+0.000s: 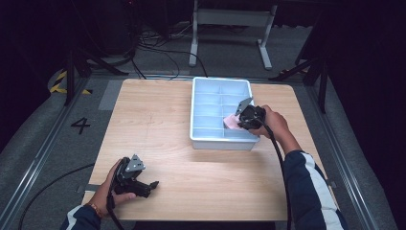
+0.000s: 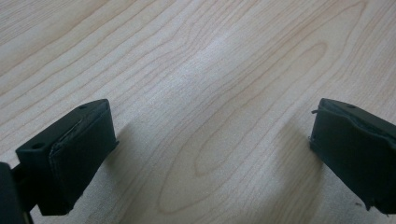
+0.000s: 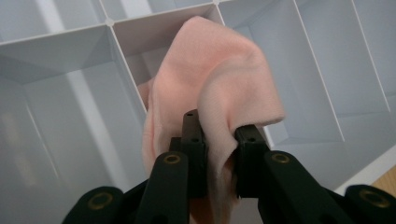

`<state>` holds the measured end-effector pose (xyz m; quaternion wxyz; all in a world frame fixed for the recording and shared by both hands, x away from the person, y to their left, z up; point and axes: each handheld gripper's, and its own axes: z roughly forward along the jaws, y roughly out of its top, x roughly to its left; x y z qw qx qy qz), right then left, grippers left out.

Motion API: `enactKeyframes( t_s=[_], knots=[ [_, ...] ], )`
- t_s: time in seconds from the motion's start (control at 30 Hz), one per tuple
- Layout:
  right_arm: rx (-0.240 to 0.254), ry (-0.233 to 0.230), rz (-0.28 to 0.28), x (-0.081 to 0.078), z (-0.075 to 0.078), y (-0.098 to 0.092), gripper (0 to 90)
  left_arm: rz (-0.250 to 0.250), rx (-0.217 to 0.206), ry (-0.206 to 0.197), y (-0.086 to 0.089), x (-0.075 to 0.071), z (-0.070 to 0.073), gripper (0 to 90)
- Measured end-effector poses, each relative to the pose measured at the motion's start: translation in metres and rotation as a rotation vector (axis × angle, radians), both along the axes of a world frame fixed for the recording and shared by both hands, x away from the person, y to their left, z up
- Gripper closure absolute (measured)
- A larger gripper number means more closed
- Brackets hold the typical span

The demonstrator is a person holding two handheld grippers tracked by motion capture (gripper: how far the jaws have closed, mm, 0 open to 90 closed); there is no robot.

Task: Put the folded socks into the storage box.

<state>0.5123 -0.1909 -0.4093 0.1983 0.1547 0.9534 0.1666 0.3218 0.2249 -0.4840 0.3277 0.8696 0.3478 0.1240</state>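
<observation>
A pale pink cloth (image 3: 210,84) is pinched between the jaws of my right gripper (image 3: 219,135), which is shut on it. The cloth hangs over the dividers of a light blue compartment tray (image 3: 60,51). From above, the right gripper (image 1: 246,116) is over the tray's near right part (image 1: 220,143), with the pink cloth (image 1: 231,122) showing at its tip. My left gripper (image 1: 151,185) rests low at the table's near left, held by a hand. Its two jaws stand wide apart over bare wood (image 2: 210,116) with nothing between them.
The light blue tray (image 1: 198,84) with several compartments stands at the table's far middle. The wooden table (image 1: 158,120) ends near the person at the bottom. Cables trail from both grippers; a metal frame and floor cables lie beyond the far edge.
</observation>
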Motion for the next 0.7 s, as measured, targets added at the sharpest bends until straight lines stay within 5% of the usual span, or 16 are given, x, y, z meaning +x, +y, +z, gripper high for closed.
enactKeyframes(
  t_s=[0.3,0.7],
  knots=[
    [-0.067,0.032,0.0,0.004,-0.008,0.007,77.8,0.002,0.003,-0.001,0.0,0.0,0.0,0.4],
    [-0.13,0.135,-0.018,0.013,-0.016,0.016,77.2,0.0,0.0,0.0,0.0,0.0,0.0,0.4]
  ],
)
